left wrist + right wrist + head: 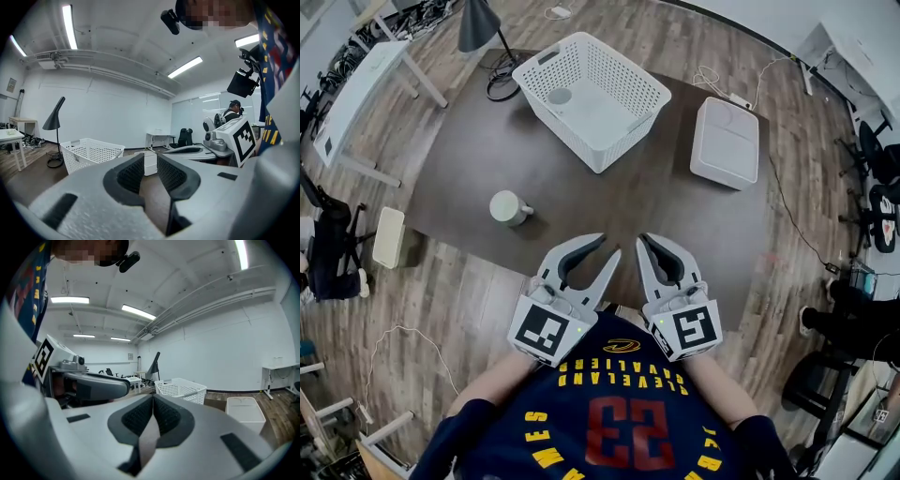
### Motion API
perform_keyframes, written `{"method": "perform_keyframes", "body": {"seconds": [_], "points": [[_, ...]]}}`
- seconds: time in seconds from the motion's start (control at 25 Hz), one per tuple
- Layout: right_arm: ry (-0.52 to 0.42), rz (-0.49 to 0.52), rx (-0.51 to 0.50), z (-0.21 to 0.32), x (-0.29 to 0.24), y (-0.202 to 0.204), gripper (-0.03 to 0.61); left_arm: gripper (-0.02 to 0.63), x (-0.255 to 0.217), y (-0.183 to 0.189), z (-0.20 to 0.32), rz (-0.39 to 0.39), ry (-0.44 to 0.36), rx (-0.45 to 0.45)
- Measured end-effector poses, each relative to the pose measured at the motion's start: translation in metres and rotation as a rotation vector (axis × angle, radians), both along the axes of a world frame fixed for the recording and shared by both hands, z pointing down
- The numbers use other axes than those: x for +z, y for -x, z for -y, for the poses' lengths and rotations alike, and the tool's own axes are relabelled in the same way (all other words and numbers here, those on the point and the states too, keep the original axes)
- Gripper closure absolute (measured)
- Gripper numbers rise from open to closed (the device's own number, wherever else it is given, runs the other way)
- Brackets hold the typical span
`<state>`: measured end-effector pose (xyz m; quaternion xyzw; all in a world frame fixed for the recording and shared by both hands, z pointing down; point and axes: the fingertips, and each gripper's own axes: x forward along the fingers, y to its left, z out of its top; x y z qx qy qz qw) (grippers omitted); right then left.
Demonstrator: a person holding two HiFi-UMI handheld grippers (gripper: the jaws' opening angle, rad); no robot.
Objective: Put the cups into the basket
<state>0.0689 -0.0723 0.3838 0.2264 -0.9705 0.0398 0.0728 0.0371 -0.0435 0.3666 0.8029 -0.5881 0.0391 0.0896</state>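
A pale cup (508,207) with a handle lies on the dark table (487,159), left of centre. A second cup (560,96) sits inside the white lattice basket (623,127) at the table's far side. Both grippers hover at the near edge, close to the person's chest and well short of either cup. My left gripper (608,247) (150,160) is open with a narrow gap and nothing between its pads. My right gripper (643,241) (153,398) is shut and empty. The basket (91,152) (180,389) shows in both gripper views; the cups do not.
A white lidded box (725,141) (243,409) stands on the table's right part. A black floor lamp (478,23) (54,121) is behind the basket, a white side table (366,80) at far left. Cables and chairs ring the table on the wooden floor.
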Motion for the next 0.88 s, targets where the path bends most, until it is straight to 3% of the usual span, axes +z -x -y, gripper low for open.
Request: {"method": "perform_keyframes", "body": {"seconds": [0.88], "points": [[0.014, -0.023, -0.047, -0.016, 0.011, 0.008, 0.561, 0.526, 0.007, 0.004, -0.01, -0.032, 0.002, -0.018]]}}
